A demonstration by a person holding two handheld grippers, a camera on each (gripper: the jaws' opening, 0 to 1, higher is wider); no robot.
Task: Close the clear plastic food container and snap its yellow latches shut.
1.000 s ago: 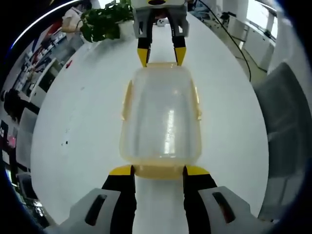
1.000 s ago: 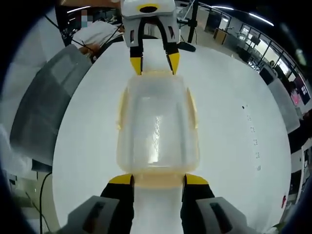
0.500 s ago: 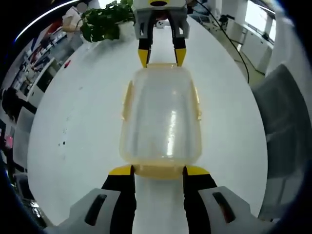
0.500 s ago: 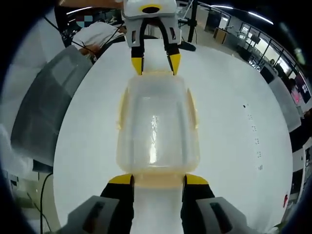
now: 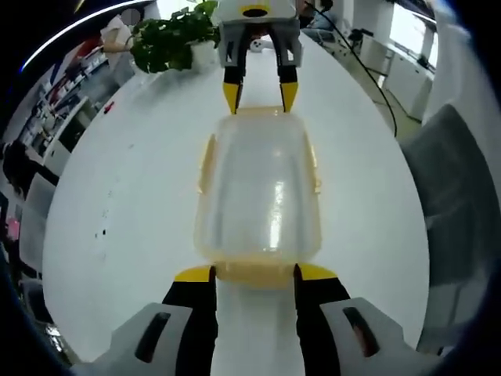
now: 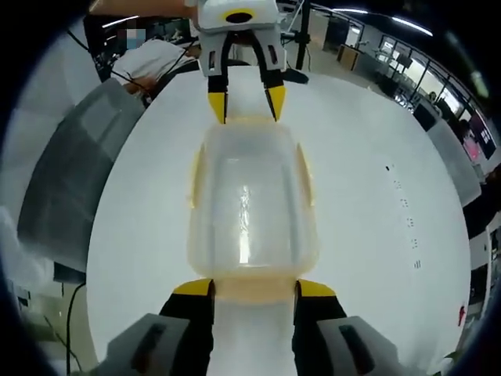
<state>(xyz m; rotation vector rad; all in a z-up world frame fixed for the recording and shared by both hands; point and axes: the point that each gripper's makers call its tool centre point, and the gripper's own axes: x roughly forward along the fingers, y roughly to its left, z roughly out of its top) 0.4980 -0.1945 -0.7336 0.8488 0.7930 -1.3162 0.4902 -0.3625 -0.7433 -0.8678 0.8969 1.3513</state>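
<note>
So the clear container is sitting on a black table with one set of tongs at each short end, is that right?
Not quite: the table is white, not black, as the left gripper view shows. The rest holds: the clear container sits on it, with the left tongs at its near short end and the right tongs at its far short end.

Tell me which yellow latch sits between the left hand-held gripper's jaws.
The end latch on the container's short side nearest the left hand-held gripper. The right hand-held gripper is at the opposite end latch; the side latches run along the long edges.
</note>
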